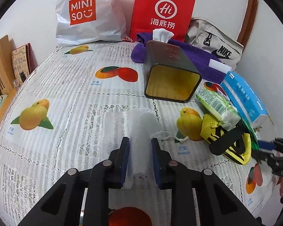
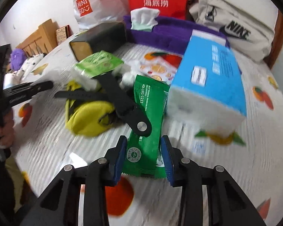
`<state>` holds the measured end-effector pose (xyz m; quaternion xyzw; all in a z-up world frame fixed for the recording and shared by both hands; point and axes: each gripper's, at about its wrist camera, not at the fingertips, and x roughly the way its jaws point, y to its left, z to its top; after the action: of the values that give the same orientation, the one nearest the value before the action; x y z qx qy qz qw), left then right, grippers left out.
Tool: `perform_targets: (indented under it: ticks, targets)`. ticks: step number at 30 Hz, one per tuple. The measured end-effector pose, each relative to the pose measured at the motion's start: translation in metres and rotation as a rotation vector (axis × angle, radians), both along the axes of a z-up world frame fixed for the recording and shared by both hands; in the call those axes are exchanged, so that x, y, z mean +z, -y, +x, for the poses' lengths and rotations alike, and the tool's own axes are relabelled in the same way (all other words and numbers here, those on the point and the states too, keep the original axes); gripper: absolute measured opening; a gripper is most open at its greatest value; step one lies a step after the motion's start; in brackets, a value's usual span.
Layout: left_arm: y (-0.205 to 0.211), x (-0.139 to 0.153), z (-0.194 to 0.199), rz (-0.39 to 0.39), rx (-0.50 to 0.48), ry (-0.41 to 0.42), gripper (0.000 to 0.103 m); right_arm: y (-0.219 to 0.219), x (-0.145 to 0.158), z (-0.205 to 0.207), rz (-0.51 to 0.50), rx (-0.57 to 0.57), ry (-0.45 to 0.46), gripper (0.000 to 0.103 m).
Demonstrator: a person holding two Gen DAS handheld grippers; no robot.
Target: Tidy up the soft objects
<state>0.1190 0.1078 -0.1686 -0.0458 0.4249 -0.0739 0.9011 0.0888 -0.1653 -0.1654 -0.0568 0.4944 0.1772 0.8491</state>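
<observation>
In the left wrist view my left gripper (image 1: 140, 143) is shut on a white mesh pouch (image 1: 143, 124) with a knotted string, low over the mango-print tablecloth (image 1: 69, 98). In the right wrist view my right gripper (image 2: 143, 141) holds the near end of a green foil packet (image 2: 147, 113), a pad pressing on each side. The picture is blurred. Just beyond the packet lie a black strap (image 2: 122, 98), a yellow fabric pouch (image 2: 88, 116) and a green-white tissue pack (image 2: 98, 66). A blue tissue box (image 2: 209, 79) stands to the right of the packet.
A black tin (image 1: 171, 69) with a yellow inside lies on its side, mouth toward me. Behind it are a purple towel (image 1: 198, 56), a tissue dispenser (image 1: 162, 34), a red paper bag (image 1: 162, 9), a white Miniso bag (image 1: 84, 15) and a beige Nike bag (image 1: 217, 43).
</observation>
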Motion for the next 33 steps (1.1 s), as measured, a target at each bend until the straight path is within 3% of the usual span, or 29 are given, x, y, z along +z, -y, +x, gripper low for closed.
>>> perform_targets:
  ticks: [4,9,11,13,14,15,17,19,23,29,33]
  targets:
    - [0.002,0.001,0.000,0.019,-0.002,0.003,0.022,0.004,0.000,-0.019,-0.015,0.007,-0.028,0.038]
    - [0.002,0.001,0.000,0.019,-0.002,0.001,0.022,0.014,0.003,-0.017,-0.019,-0.050,0.021,0.059]
    - [0.002,0.001,0.000,0.017,0.000,-0.001,0.022,0.017,-0.003,-0.007,0.004,-0.070,0.007,0.061]
    - [0.003,0.002,0.000,0.015,0.001,-0.003,0.022,0.013,-0.006,-0.004,-0.006,-0.062,0.052,0.061]
    - [0.003,0.002,0.000,0.014,0.003,-0.003,0.022,0.008,-0.008,-0.004,-0.038,-0.042,0.071,0.061]
    - [0.003,0.002,0.000,0.013,0.004,-0.004,0.022,0.004,-0.009,-0.006,-0.057,-0.025,0.091,0.054]
    - [0.003,0.002,0.000,0.014,0.004,-0.004,0.022,-0.001,-0.005,-0.007,-0.038,0.011,0.096,0.026]
    - [0.003,0.002,0.000,0.016,0.005,-0.005,0.022,0.000,-0.002,-0.007,-0.044,0.003,0.085,0.022]
    - [0.003,0.002,-0.001,0.015,0.004,-0.004,0.022,0.005,0.015,-0.020,-0.058,0.009,0.127,0.022]
    - [0.003,0.002,-0.001,0.016,0.004,-0.004,0.022,0.018,0.034,-0.023,0.061,-0.012,0.134,0.024]
    - [0.003,0.002,-0.001,0.010,0.002,-0.008,0.022,0.010,0.016,-0.014,-0.007,-0.011,0.111,0.025]
